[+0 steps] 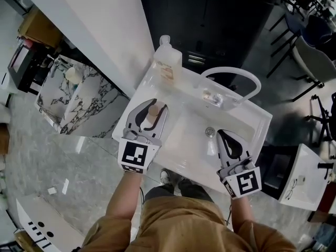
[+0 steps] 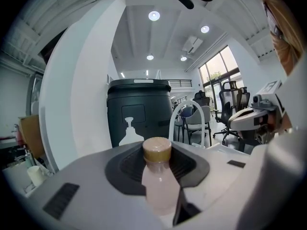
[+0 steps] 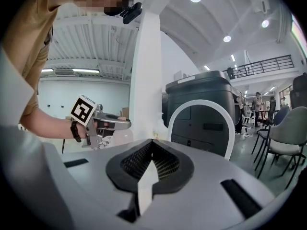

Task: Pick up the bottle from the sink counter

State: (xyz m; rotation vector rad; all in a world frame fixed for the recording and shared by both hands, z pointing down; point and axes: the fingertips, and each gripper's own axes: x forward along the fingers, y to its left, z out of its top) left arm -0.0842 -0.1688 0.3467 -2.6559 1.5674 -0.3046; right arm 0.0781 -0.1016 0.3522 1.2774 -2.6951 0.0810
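Observation:
A small bottle (image 1: 152, 115) with a pale pink body and a tan cap stands upright between the jaws of my left gripper (image 1: 154, 105), which is shut on it over the left part of the white sink (image 1: 257, 117). In the left gripper view the bottle (image 2: 158, 186) rises between the black pads, cap uppermost, in the left gripper (image 2: 157, 152). My right gripper (image 1: 223, 135) hovers over the sink's right side near the drain (image 1: 210, 132). Its jaws meet at the tip with nothing between them, as the right gripper view shows of the right gripper (image 3: 152, 143).
A tall clear pump bottle (image 1: 167, 62) stands at the sink's back left corner. A white arched faucet (image 1: 236, 76) curves over the back rim. A dark bin (image 1: 210, 14) stands behind the sink, a marble-patterned counter (image 1: 79, 101) to the left, and chairs (image 1: 310, 41) at the far right.

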